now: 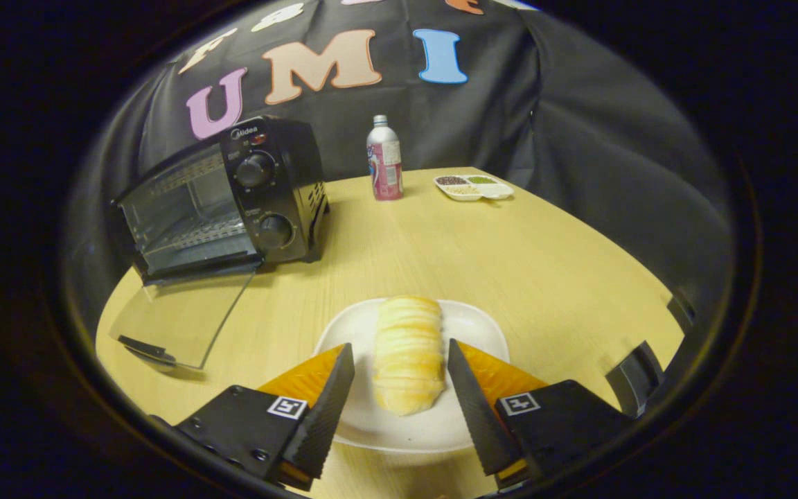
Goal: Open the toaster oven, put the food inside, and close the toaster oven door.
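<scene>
A pale ridged bread roll (407, 352) lies lengthwise on a white plate (482, 326) on the wooden table. My gripper (400, 355) is open and straddles the roll, one finger on each side with a small gap left to the bread. The black toaster oven (233, 197) stands at the far left of the table. Its glass door (177, 315) hangs fully down, flat over the table, and the wire rack inside shows.
Beyond the plate, a pink and white bottle (385, 161) stands at the table's far edge. A white divided dish (473, 186) with dark and green fillings sits to the right of it. Chair backs (638, 378) show past the table's right rim.
</scene>
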